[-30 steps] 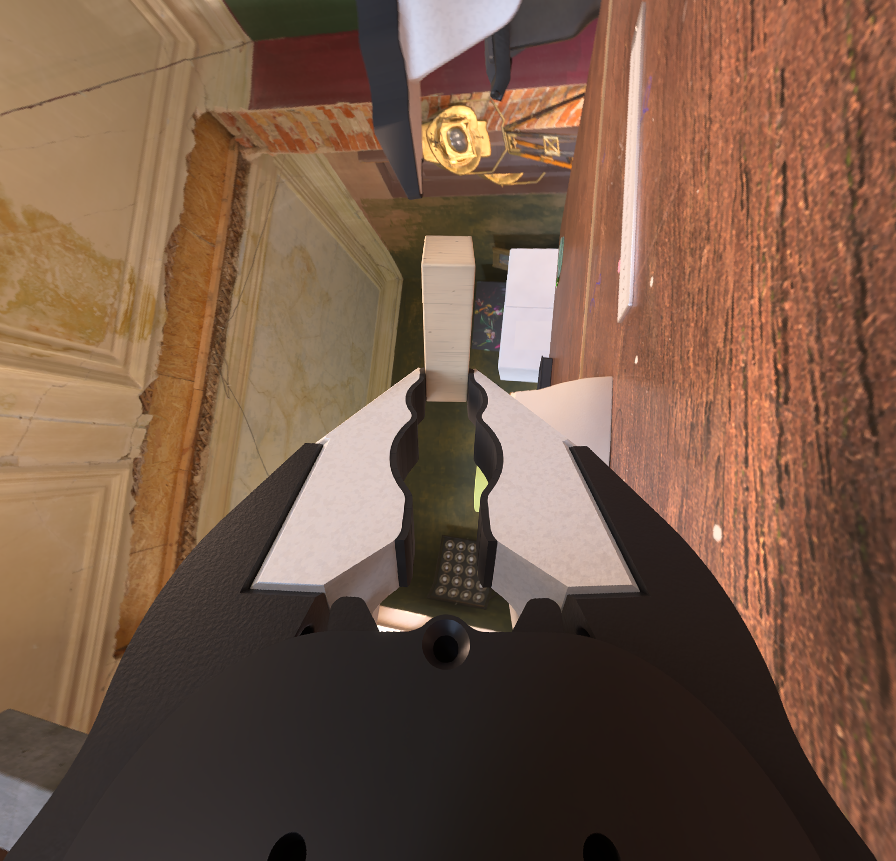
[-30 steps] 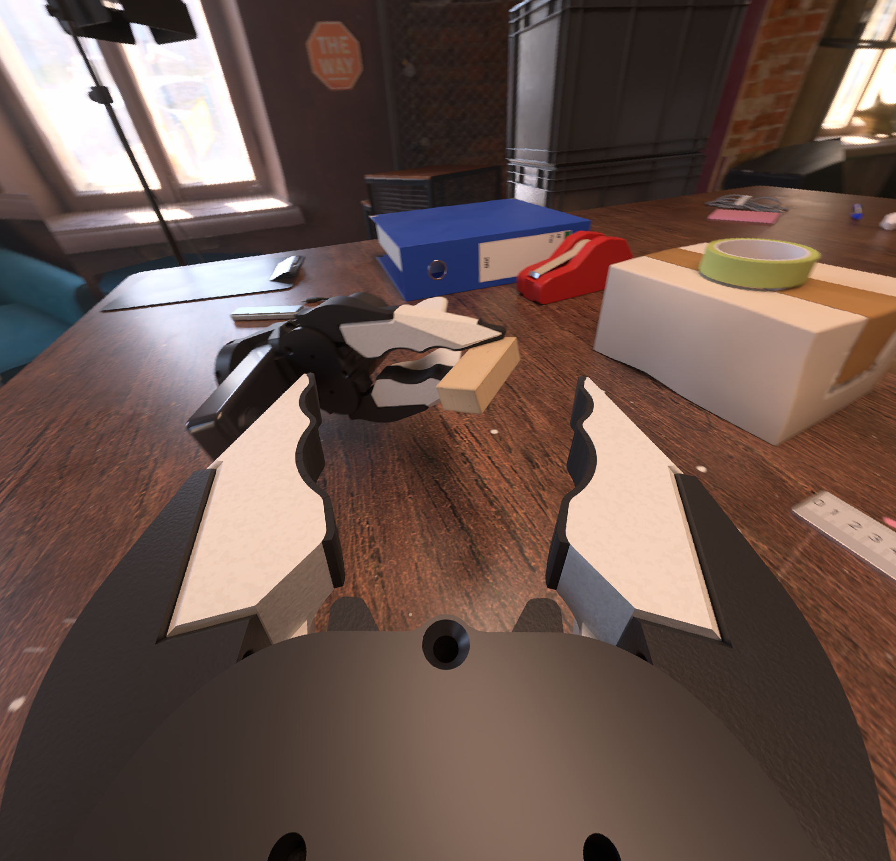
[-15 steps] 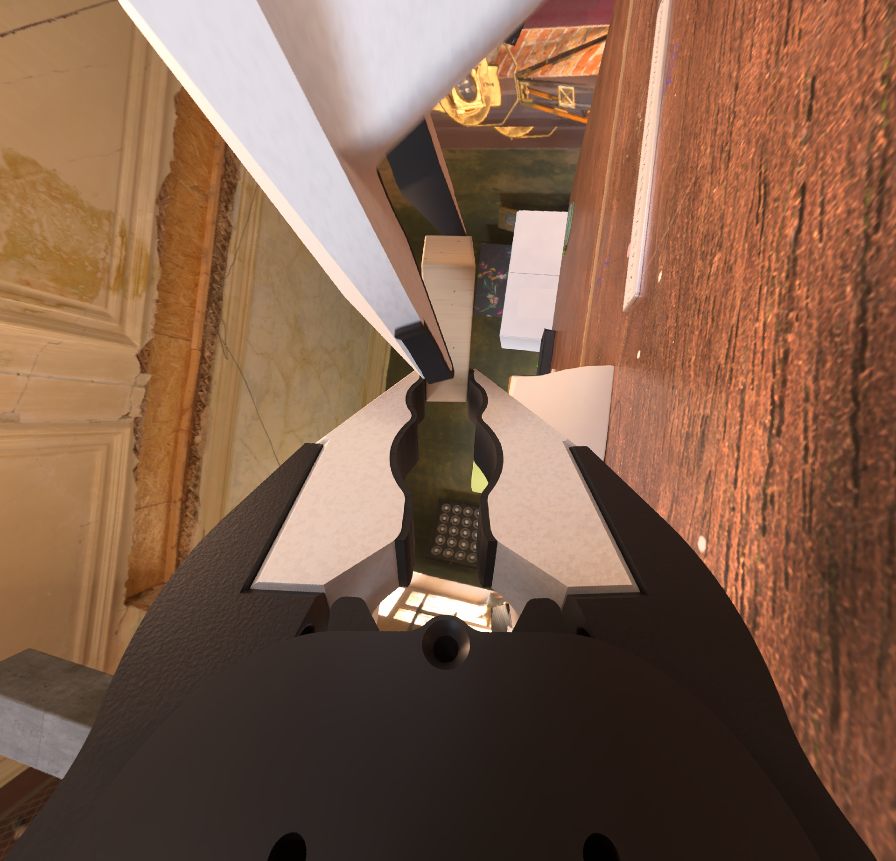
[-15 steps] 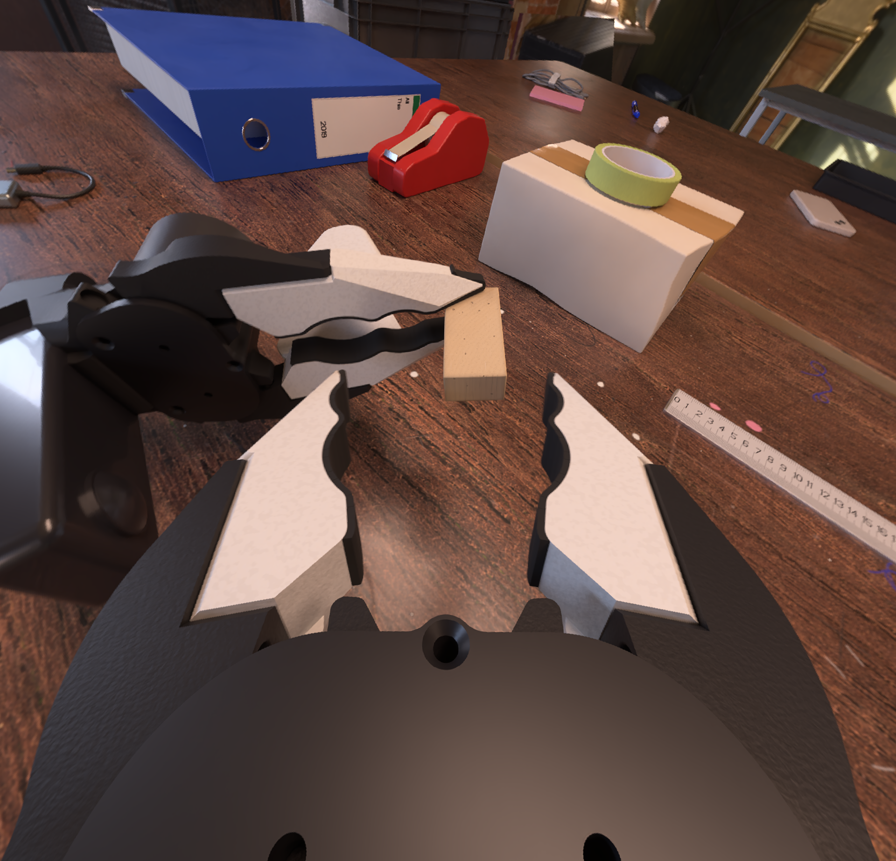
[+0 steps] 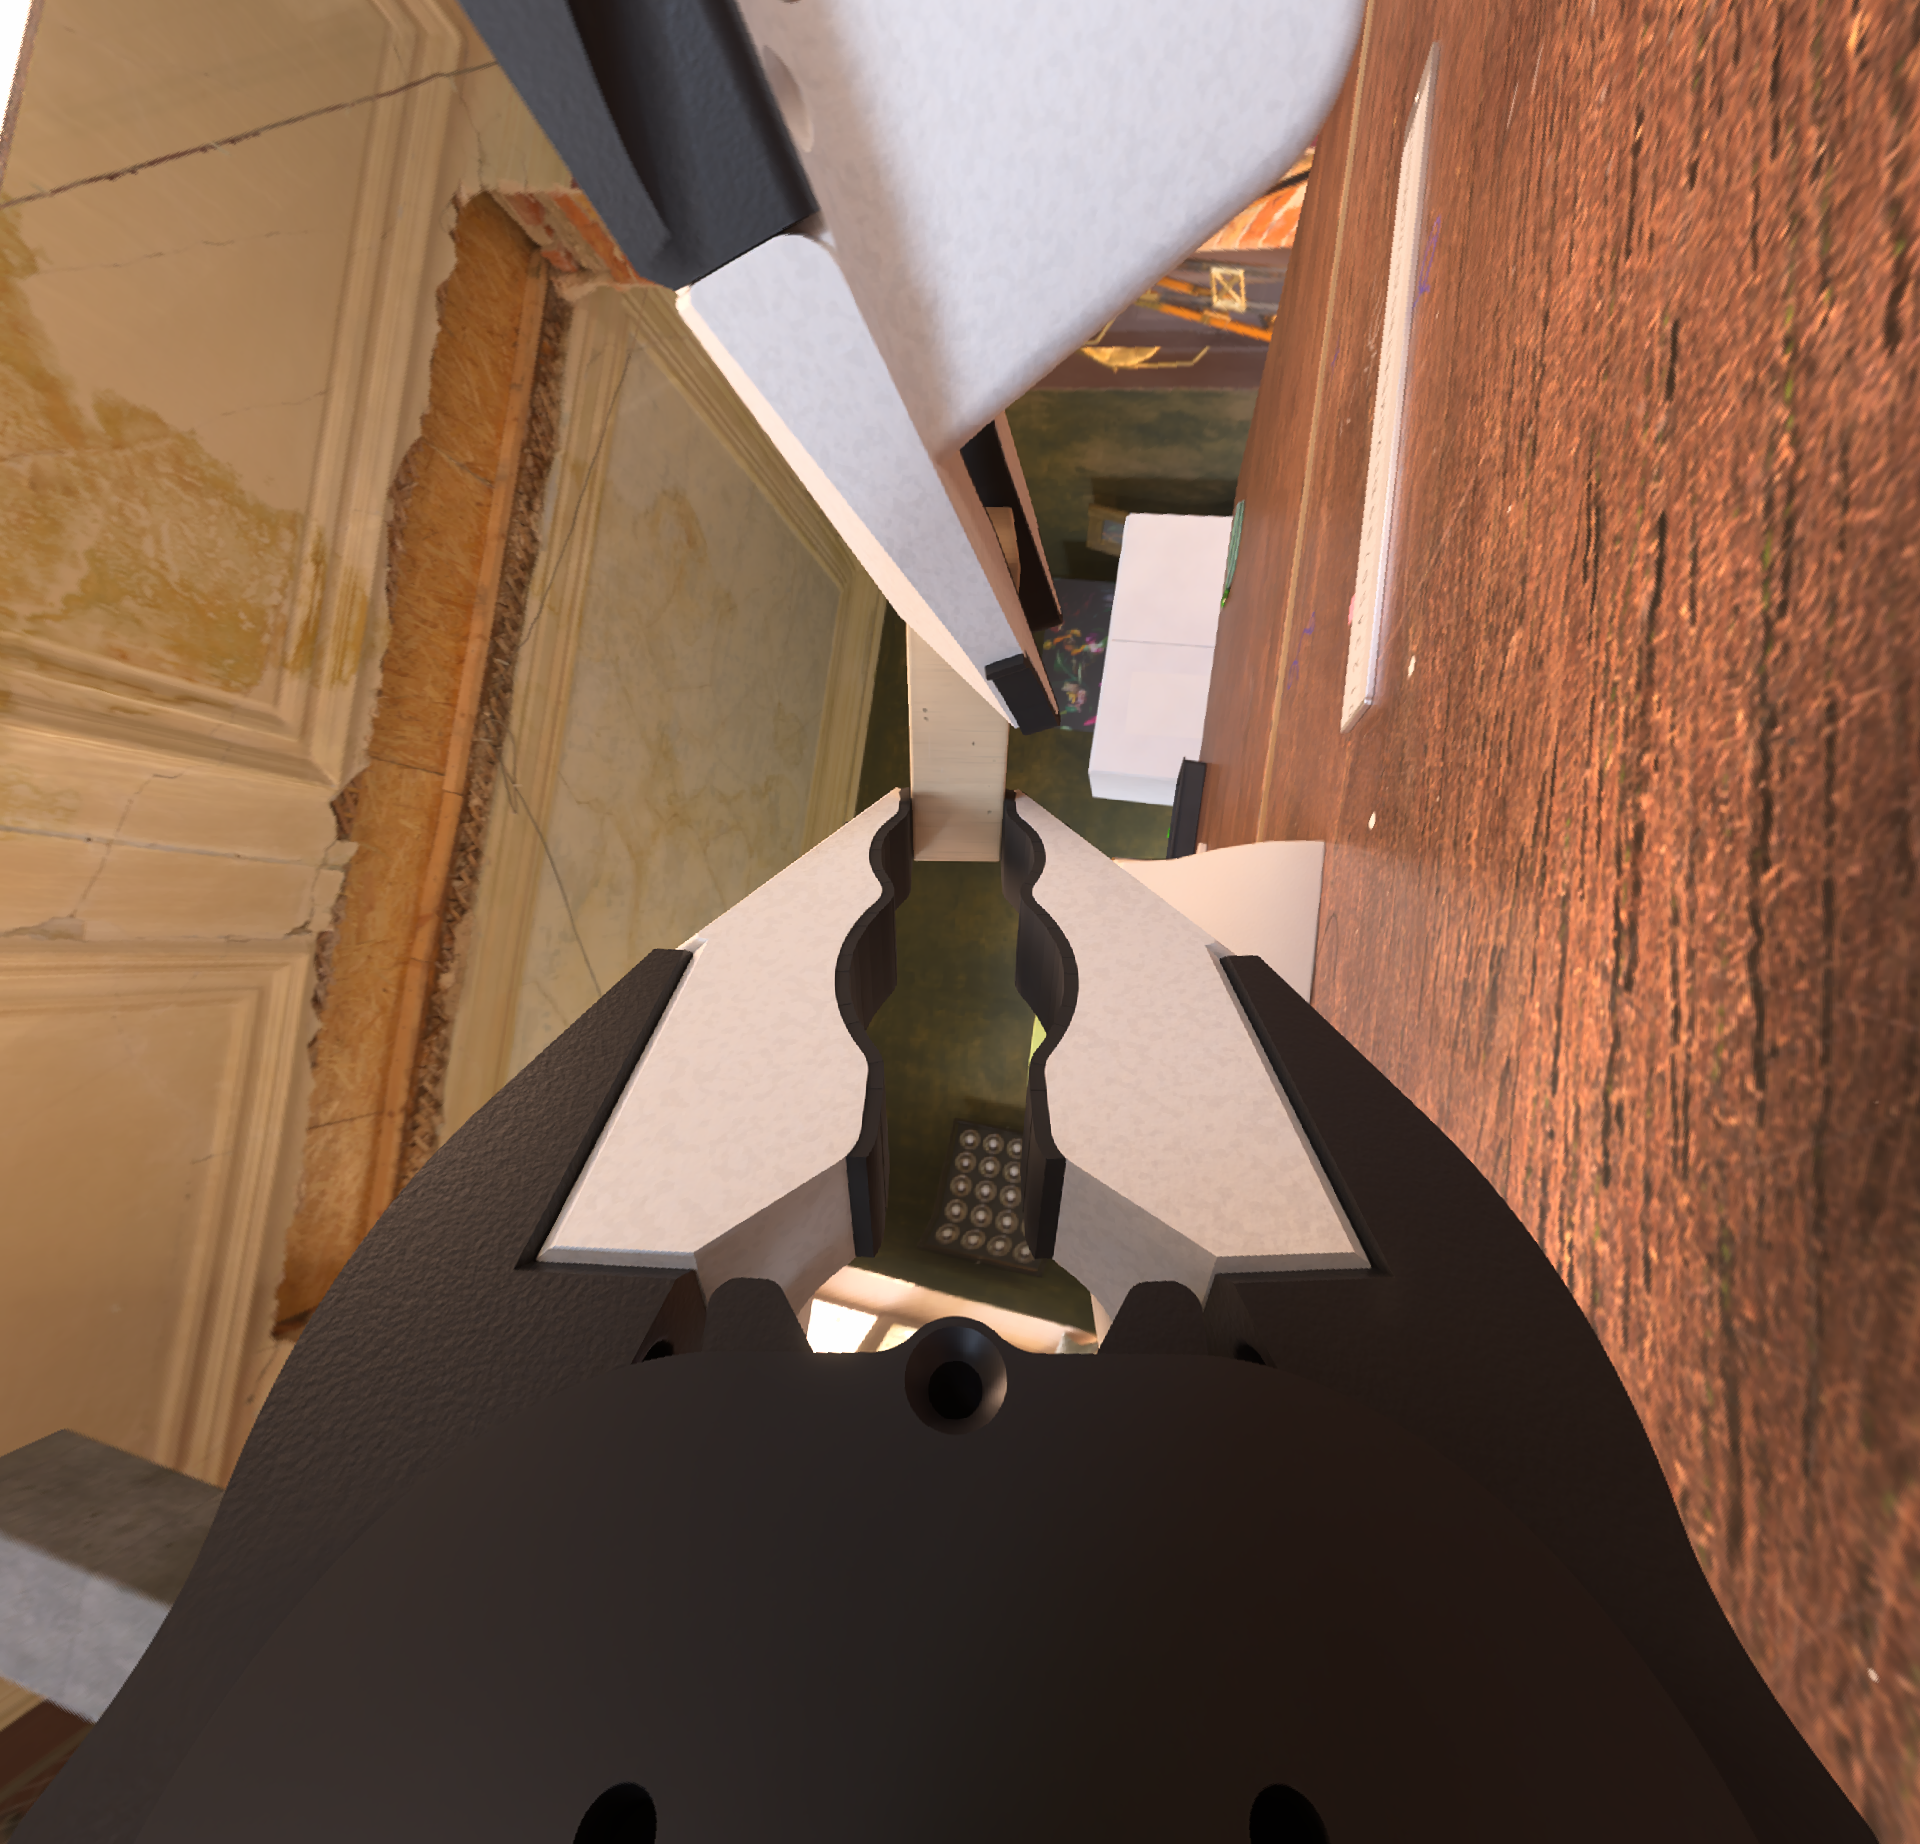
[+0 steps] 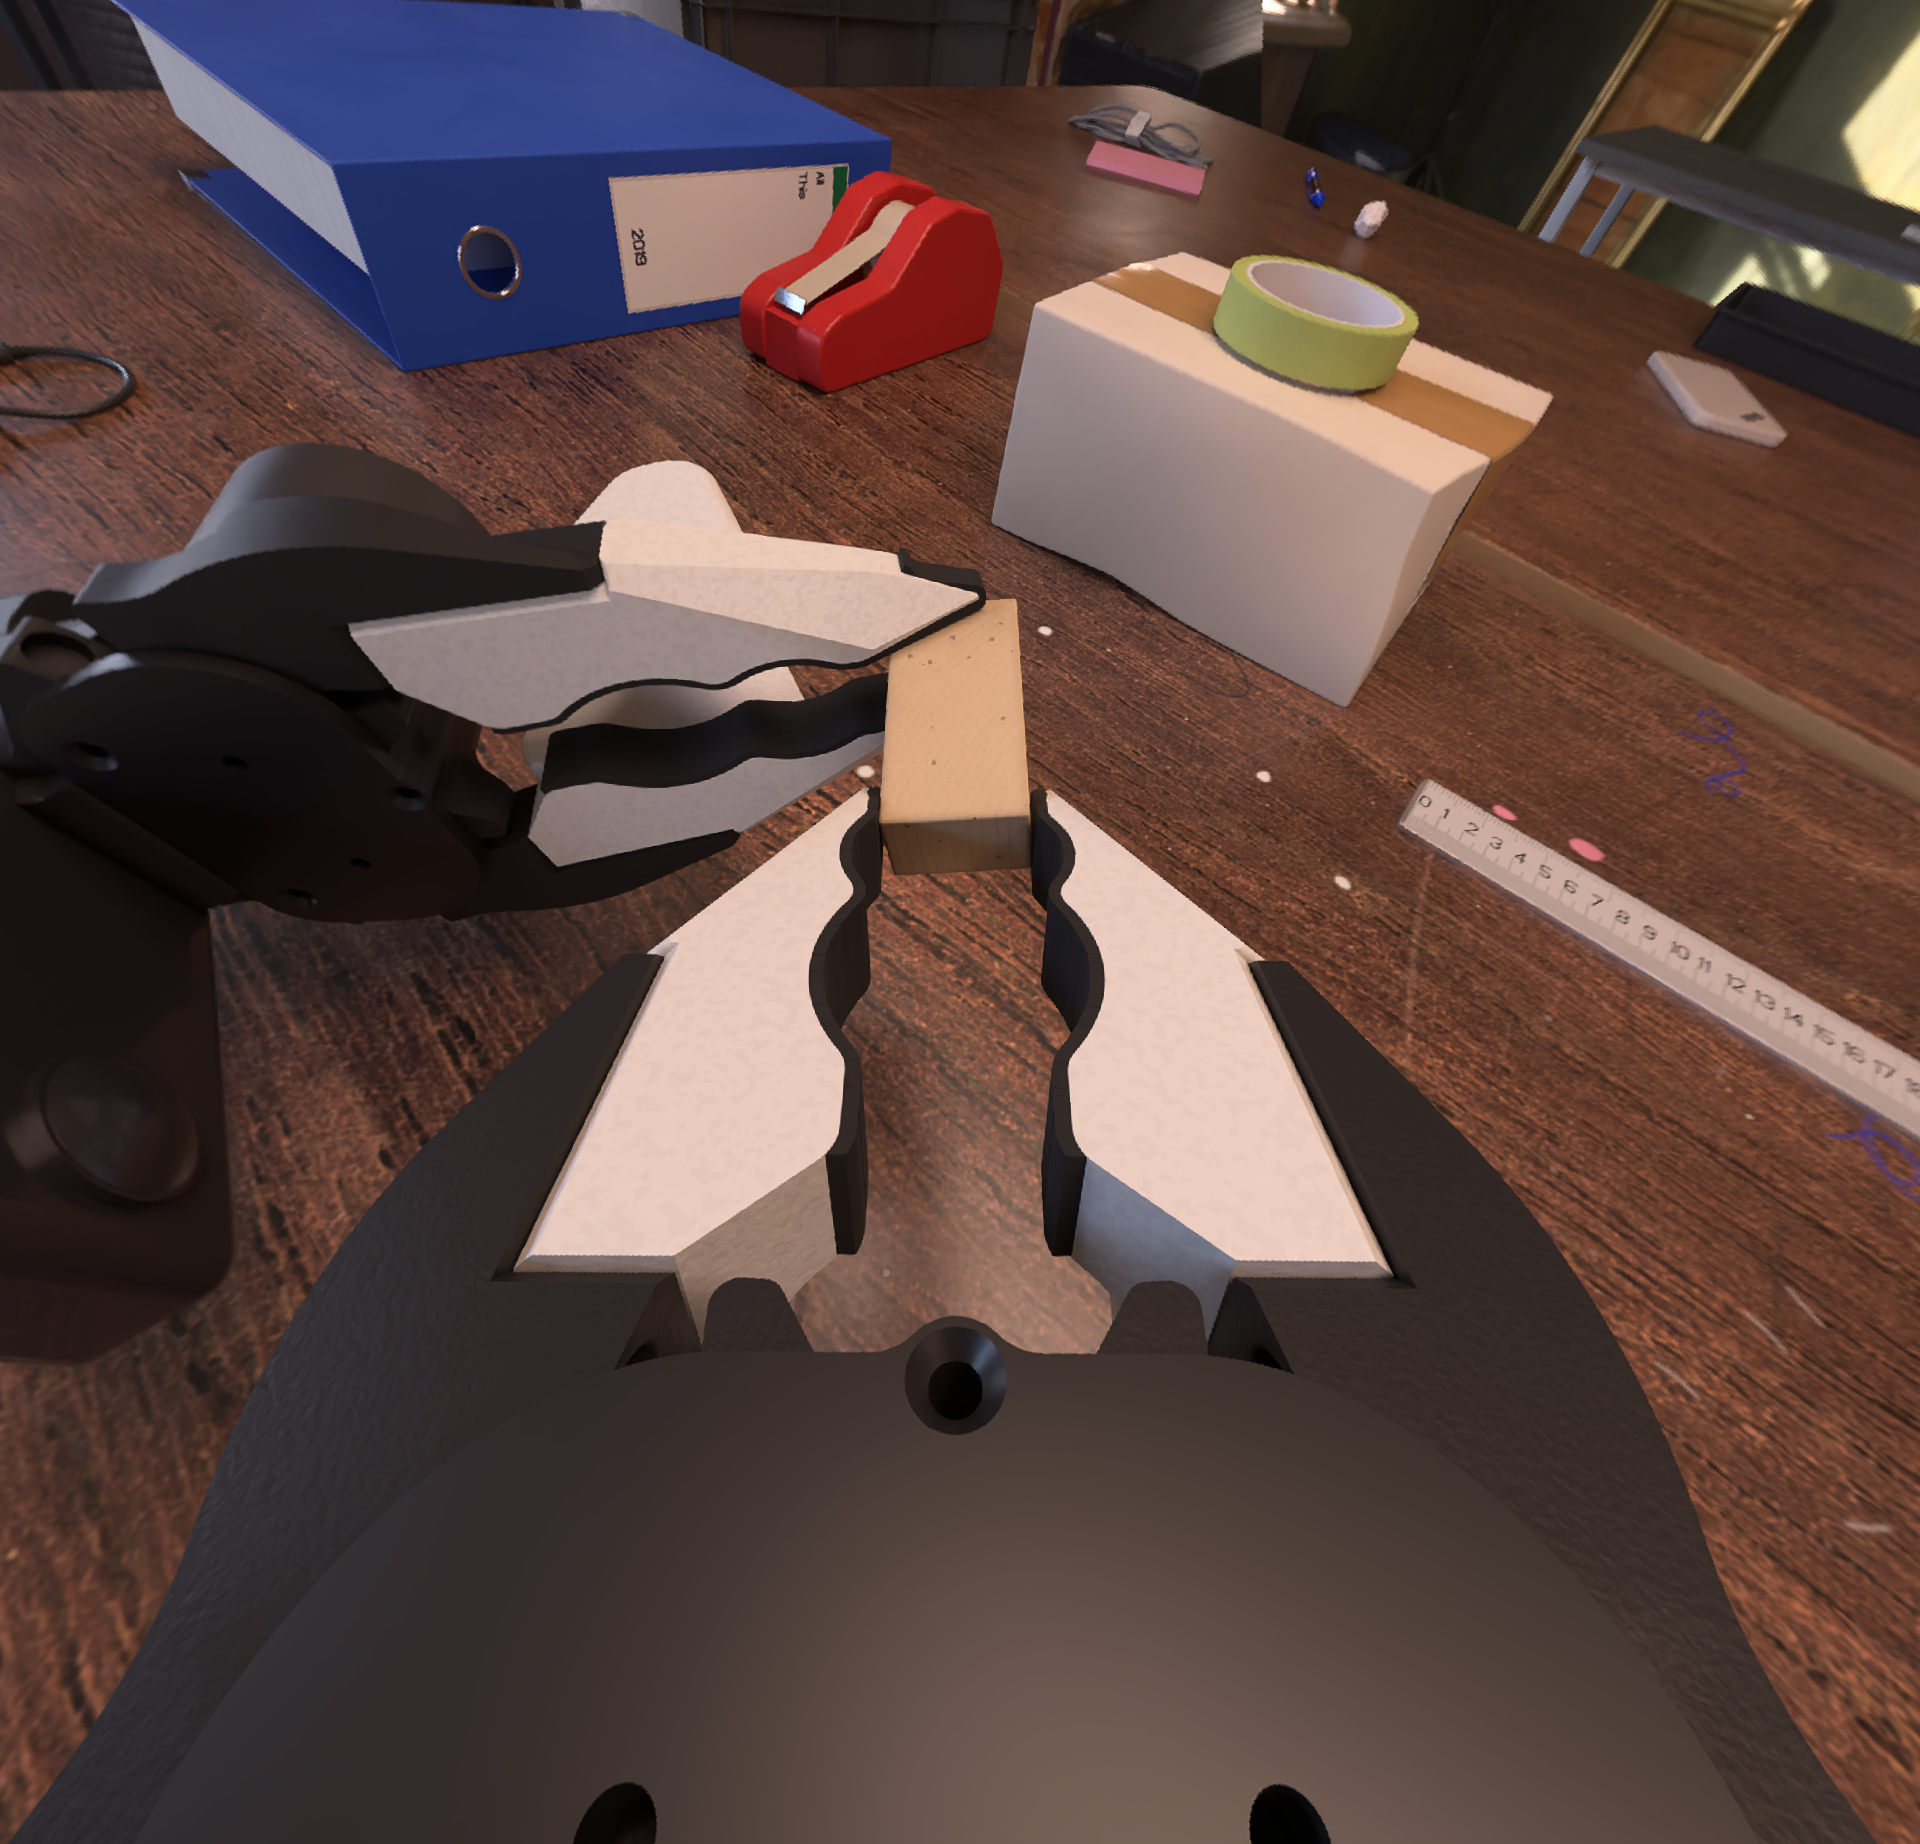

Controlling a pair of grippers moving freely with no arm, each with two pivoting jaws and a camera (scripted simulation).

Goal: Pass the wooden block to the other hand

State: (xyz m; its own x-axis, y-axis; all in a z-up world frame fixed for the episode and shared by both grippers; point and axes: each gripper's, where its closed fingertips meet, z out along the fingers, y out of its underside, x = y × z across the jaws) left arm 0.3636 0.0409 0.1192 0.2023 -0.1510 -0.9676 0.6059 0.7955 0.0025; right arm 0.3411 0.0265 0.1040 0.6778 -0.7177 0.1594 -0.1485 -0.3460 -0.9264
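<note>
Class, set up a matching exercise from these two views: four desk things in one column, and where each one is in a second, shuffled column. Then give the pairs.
Things
1. wooden block
2. green tape roll
3. red tape dispenser
4. ruler

Places
A. on the white box
B. flat on the table, far right
C. held by both tools, above the table
D. beside the blue binder

Pairs: 1-C, 2-A, 3-D, 4-B

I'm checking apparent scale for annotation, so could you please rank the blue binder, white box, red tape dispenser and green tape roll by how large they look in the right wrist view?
1. Blue binder
2. White box, nearer the camera, so the gap may be flattered
3. Red tape dispenser
4. Green tape roll
</note>
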